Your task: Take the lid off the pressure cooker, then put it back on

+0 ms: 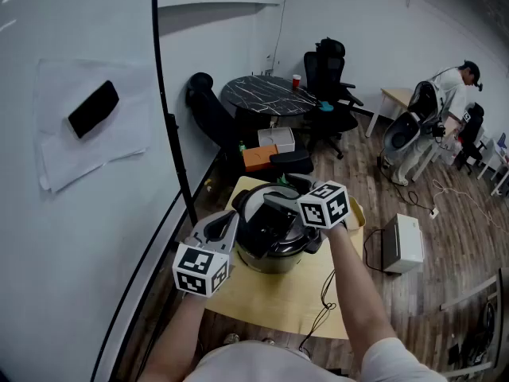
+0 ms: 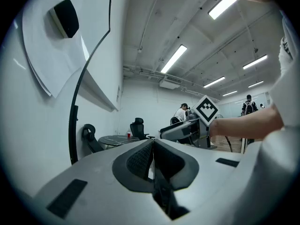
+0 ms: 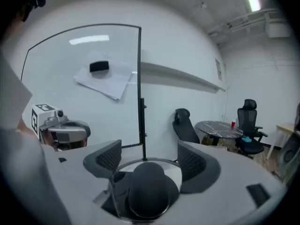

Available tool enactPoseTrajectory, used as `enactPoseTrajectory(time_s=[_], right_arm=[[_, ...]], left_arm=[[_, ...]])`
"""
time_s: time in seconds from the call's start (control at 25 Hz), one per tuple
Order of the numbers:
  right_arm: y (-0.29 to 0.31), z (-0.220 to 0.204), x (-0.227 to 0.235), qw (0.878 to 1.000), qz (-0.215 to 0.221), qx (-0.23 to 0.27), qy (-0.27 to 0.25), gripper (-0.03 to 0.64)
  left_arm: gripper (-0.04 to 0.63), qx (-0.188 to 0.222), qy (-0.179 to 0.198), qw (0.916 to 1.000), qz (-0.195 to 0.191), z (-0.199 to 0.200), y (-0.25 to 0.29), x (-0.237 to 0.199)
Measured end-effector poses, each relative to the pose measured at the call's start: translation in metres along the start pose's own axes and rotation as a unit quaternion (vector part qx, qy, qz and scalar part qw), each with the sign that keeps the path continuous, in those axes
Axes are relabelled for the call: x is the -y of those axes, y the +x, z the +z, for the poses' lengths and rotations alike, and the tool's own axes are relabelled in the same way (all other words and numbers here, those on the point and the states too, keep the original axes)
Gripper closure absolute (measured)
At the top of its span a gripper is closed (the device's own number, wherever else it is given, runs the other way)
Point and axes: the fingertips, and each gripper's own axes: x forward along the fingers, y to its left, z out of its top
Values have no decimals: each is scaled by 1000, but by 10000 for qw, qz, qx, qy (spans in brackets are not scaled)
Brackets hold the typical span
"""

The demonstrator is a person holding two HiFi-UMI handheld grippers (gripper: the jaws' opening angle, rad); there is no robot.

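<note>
The steel pressure cooker [image 1: 274, 255] stands on a small yellow table [image 1: 262, 301], with its black-handled lid [image 1: 266, 213] on top. My right gripper [image 1: 280, 203] hangs over the lid. In the right gripper view it [image 3: 147, 159] is open, its jaws well apart on either side of the lid's black knob [image 3: 149, 191] and not touching it. The lid's silver rim [image 3: 174, 173] shows behind the knob. My left gripper [image 1: 231, 220] sits at the cooker's left side; in its own view it [image 2: 152, 156] is shut, pads together, with nothing seen between them.
A whiteboard [image 1: 79, 181] on a black stand fills the left. Beyond the yellow table are a round dark table [image 1: 266, 94] and office chairs [image 1: 330, 86]. A white box [image 1: 402, 241] sits on the floor at right. A person [image 1: 449, 86] stands far right.
</note>
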Motion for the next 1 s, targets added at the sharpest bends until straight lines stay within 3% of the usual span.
enactPoseTrajectory(time_s=[0.16, 0.32, 0.44, 0.68, 1.0], right_arm=[[-36, 33, 4, 9940, -483, 982, -38, 268], [-69, 44, 10, 9833, -1053, 1482, -68, 288], [-95, 40, 18, 9728, -1680, 1589, -145, 321], [-149, 11, 30, 9477, -2753, 1612, -78, 451], [-191, -32, 31, 9290, -3375, 1497, 258, 589]], left_arm=[[581, 65, -7, 9999, -82, 6, 9, 3], [581, 145, -8, 9997, -217, 11, 20, 7], [581, 203, -19, 9993, -324, 16, 27, 13], [581, 258, -43, 9980, -582, 18, 44, 28], [581, 211, -115, 9958, -879, 9, 58, 51]])
